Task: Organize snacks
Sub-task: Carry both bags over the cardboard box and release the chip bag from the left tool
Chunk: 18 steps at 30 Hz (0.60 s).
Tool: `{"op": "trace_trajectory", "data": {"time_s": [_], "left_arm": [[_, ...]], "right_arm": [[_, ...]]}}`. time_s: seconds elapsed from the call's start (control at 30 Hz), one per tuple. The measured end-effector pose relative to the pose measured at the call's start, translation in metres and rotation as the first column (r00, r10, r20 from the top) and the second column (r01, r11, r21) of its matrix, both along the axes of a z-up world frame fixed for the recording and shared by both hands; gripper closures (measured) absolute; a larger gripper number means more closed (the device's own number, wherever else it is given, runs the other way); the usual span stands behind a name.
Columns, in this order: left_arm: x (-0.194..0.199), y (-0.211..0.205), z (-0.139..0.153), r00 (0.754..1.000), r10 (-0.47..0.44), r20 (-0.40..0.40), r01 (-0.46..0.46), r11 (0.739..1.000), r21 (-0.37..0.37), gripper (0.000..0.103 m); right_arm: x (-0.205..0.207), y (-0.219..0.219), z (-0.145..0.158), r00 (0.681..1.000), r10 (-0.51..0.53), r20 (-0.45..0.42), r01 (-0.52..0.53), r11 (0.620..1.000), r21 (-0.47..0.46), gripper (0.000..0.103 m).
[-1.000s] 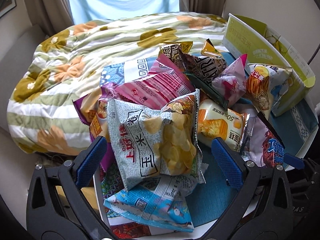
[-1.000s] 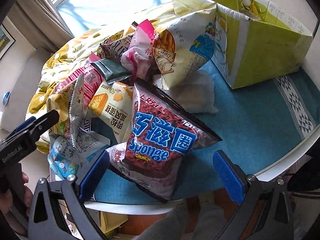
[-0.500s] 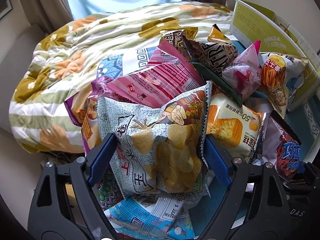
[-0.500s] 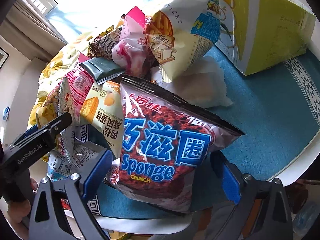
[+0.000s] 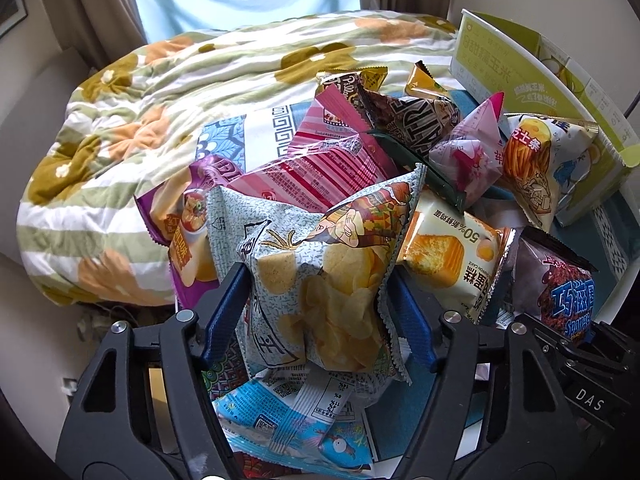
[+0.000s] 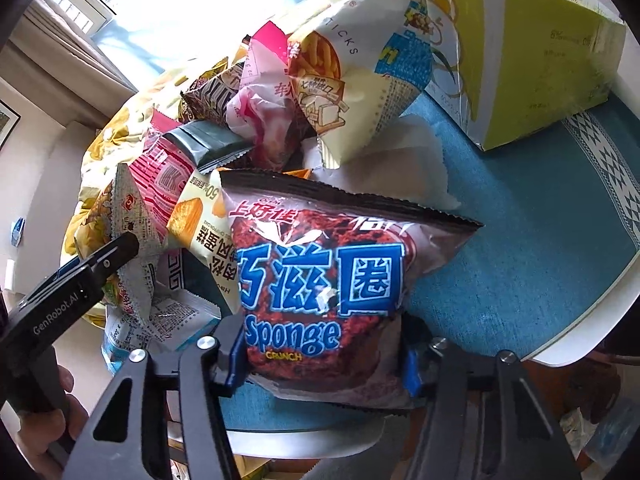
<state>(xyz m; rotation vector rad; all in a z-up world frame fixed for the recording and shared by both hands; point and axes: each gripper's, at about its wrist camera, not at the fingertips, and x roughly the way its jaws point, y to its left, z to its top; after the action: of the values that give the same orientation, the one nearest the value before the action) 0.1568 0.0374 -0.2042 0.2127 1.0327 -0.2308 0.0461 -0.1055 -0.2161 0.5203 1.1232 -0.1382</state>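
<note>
Both grippers clamped on snack bags over a cluttered table.

Left wrist view: the left gripper [image 5: 320, 312] has its blue pads pressed into both sides of the grey potato chip bag [image 5: 320, 264], which sits at the near edge of the snack pile, atop a light-blue packet [image 5: 296, 428]. A cake packet [image 5: 452, 256] lies just beside it. Right wrist view: the right gripper [image 6: 324, 360] squeezes the lower end of the Sponge Crunch bag [image 6: 324, 280], above the teal tablecloth [image 6: 520, 216]; the green carton [image 6: 520, 52] stands behind.
</note>
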Motion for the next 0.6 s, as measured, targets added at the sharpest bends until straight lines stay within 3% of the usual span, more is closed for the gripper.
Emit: {"op": "trace_trajectory", "data": {"time_s": [0.23,0.6], "left_arm": [[-0.011,-0.005,0.029,0.999,-0.013,0.041,0.014,1.0,-0.028,0.036],[0.001,-0.051,0.115,0.979,-0.052,0.197,0.068,0.995,-0.076,0.035]], "right_arm": [[-0.01,-0.005,0.027,0.999,0.0,0.054,0.002,1.0,-0.028,0.05],[-0.012,-0.048,0.122,0.983,0.017,0.185,0.011,0.989,-0.147,0.05]]}}
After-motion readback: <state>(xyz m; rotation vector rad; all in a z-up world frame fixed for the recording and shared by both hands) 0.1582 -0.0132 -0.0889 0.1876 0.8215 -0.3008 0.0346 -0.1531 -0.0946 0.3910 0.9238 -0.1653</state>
